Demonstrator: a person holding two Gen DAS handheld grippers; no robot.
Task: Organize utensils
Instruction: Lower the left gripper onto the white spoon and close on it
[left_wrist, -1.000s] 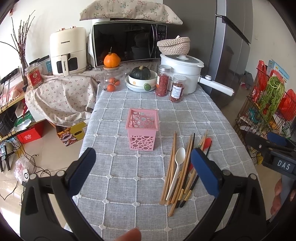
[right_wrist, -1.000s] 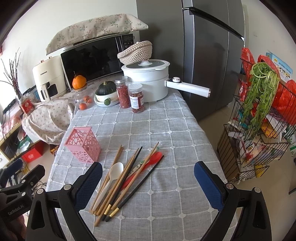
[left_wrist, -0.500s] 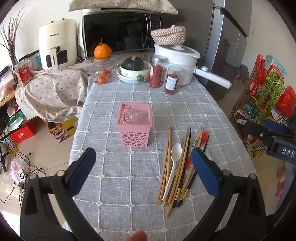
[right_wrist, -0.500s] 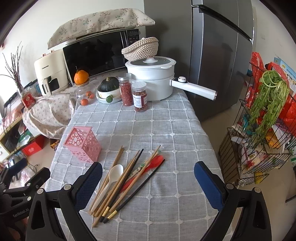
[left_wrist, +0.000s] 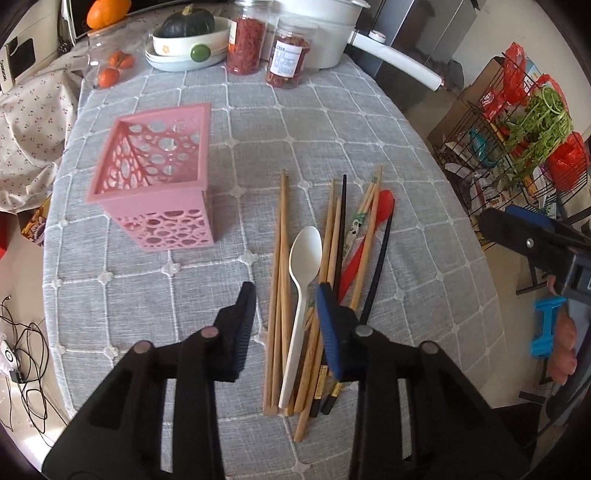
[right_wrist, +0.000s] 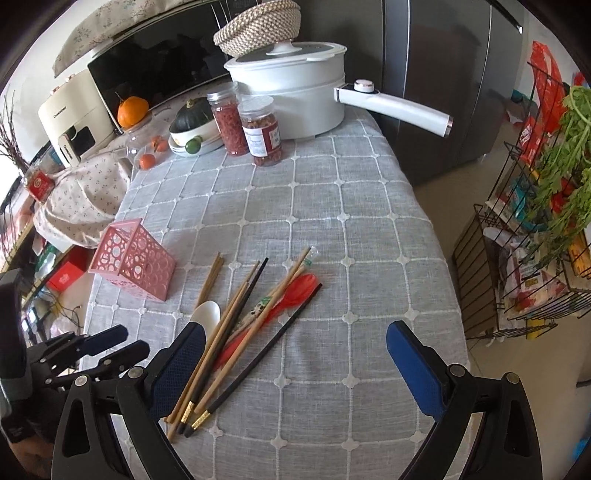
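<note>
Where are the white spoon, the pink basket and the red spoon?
white spoon (left_wrist: 305, 246), left wrist view, on its bowl.
pink basket (left_wrist: 173, 229), left wrist view, on its front wall.
red spoon (right_wrist: 303, 287), right wrist view, on its bowl.

A long desk (right_wrist: 369, 229) fills the middle of the room. A grey cloth with white squares covers it. At the far end sits a big black microwave (right_wrist: 159, 70) with a flowery cloth (right_wrist: 110, 18) on top. Beside it stands a cream air fryer (right_wrist: 70, 118). A tall grey fridge (right_wrist: 436, 74) stands behind the desk, on the right. Next to the fridge, a black wire rack (right_wrist: 517, 266) holds bags and leafy greens (right_wrist: 565, 155). The floor (right_wrist: 491, 373) is pale and shiny. On the left, another flowery cloth (right_wrist: 81, 199) hangs over something low. Black wires (left_wrist: 22, 354) lie on the floor there. Daylight makes the white wall (right_wrist: 40, 44) bright.
</note>
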